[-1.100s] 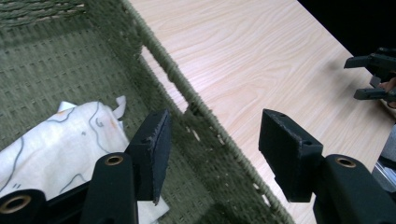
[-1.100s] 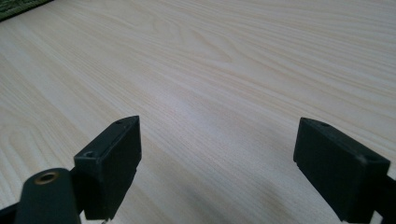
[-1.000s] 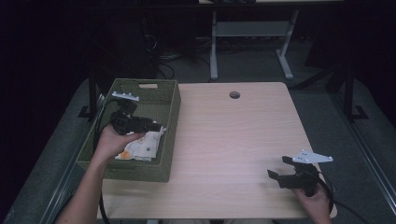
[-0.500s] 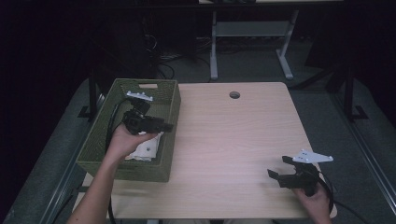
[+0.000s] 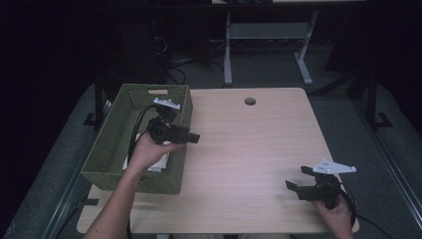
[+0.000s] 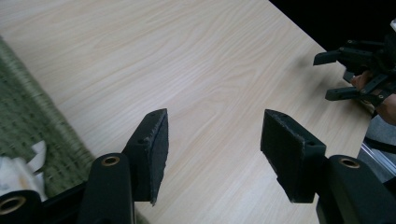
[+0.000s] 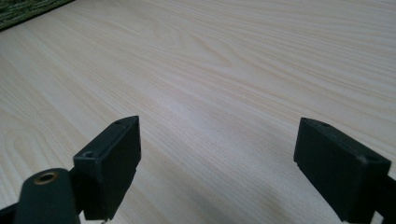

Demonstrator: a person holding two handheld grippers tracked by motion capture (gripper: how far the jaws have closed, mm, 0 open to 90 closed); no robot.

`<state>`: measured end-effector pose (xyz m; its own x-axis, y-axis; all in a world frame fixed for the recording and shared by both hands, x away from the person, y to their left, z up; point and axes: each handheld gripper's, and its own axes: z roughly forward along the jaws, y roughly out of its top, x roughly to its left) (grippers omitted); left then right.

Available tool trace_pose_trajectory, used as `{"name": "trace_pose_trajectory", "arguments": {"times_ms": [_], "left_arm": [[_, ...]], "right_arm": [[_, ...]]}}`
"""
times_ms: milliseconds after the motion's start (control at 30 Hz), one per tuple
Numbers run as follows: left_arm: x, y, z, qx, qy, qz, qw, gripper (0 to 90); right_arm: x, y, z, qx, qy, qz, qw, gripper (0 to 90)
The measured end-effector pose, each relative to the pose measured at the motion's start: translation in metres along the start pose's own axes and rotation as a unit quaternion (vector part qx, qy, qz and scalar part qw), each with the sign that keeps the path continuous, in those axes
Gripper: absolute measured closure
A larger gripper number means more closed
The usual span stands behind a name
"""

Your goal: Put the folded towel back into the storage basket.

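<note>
1. The left forearm (image 5: 117, 199) enters from the 6 o'clock edge of the high view and slants up toward 12, the left hand (image 5: 149, 152) wrapped around the handle of the left gripper (image 5: 191, 138) above the right wall of the green woven basket (image 5: 107, 149).
2. That gripper points toward 3 o'clock across the tabletop (image 5: 249, 149), its long axis lying roughly level, with the grey plate (image 5: 166, 103) on top and a cable (image 5: 137, 124) looping down into the basket.
3. In the left gripper view its 2 jaws stand spread, nothing between them, bare wood showing through the gap; the basket's weave and a scrap of white paper (image 6: 21, 168) sit at 8 o'clock.
4. White paper also lies on the basket floor (image 5: 158, 162) beside the hand; any print on it is too small to read.
5. A round hole (image 5: 250, 101) sits in the tabletop at 12 o'clock.
6. The right hand (image 5: 336, 214) rests at the 5 o'clock corner, holding the right gripper (image 5: 298, 180) low over the wood, pointing toward 9 to 10 o'clock.
7. Its 2 jaws are spread wide and empty in the right gripper view.
</note>
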<state>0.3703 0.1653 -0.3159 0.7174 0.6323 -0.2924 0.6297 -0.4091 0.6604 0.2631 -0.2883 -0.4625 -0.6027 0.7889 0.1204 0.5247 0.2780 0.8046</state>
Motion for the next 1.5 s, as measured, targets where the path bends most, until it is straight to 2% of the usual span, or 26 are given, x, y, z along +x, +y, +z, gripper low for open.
{"name": "trace_pose_trajectory", "arguments": {"times_ms": [667,933,1067,1500], "left_arm": [[-0.024,0.015,0.036,0.012,-0.017,0.021,0.9996,41.1],[-0.034,0.019,0.049,0.010,-0.016,0.020,0.9996,39.5],[-0.040,0.020,0.057,0.014,-0.018,0.026,0.9994,39.4],[-0.055,0.018,0.088,0.019,-0.032,0.022,0.9991,38.1]], "right_arm": [[0.000,0.001,-0.001,-0.005,0.001,-0.002,1.0000,14.5],[0.001,0.001,-0.001,-0.005,0.002,-0.006,1.0000,14.5],[0.000,0.001,-0.002,-0.008,0.003,-0.005,1.0000,14.5],[0.000,0.001,-0.004,-0.011,0.002,-0.006,0.9999,14.5]]}}
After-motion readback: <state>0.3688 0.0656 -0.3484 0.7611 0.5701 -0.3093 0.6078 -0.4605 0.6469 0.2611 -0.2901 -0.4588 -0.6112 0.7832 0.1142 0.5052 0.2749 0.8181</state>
